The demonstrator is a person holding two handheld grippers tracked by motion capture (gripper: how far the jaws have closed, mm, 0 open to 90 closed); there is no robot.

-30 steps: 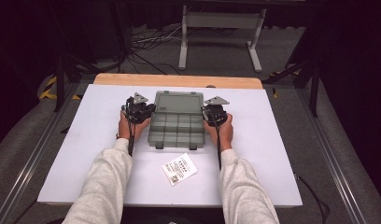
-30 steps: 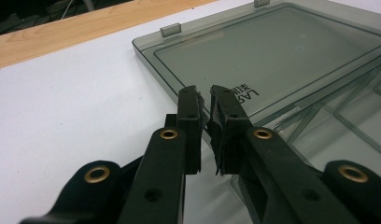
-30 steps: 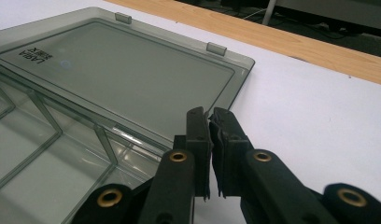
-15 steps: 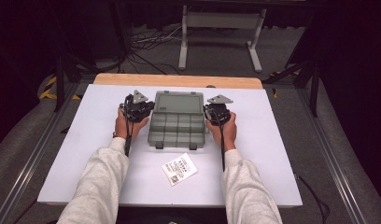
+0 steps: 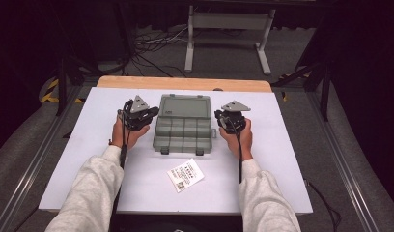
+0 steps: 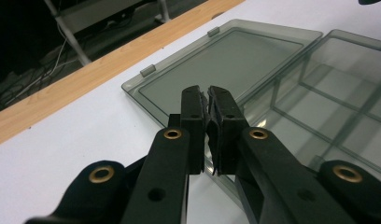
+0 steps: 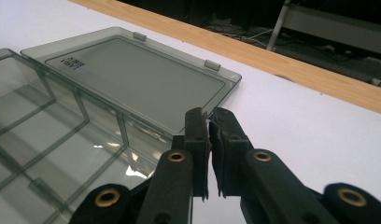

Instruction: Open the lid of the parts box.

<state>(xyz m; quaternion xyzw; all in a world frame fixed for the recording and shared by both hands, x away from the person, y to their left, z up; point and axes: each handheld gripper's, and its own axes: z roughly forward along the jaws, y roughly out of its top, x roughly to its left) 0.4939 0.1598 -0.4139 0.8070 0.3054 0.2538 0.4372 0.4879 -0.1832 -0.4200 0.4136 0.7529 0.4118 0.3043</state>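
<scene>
L gripper: black jaws pressed together, pads meeting w/ nothing between them. In the left gripper view the tips sit over the near edge of the smoky grey translucent plastic organiser box, about where the flat lid joins the compartment tray; can't tell if they touch it. In the high view the L gripper shows just beside the box's left side, grey three-cornered plate on top.

R gripper: same state, jaws closed down on each other, empty. Tips hang over the tray's corner next to the lid; contact w/ the plastic can't be told. In the high view the R gripper is just beside the box's right side.

The box lies open at mid-table between the two grippers. Lid folded back flat toward the far side, two small latches along its far edge. Tray w/ divider walls on the near side, compartments look empty.

Box rests on a white tabletop w/ a light wooden strip along the far edge. A white printed paper card lies near the box on the person's side, between the two light grey sleeves.
</scene>
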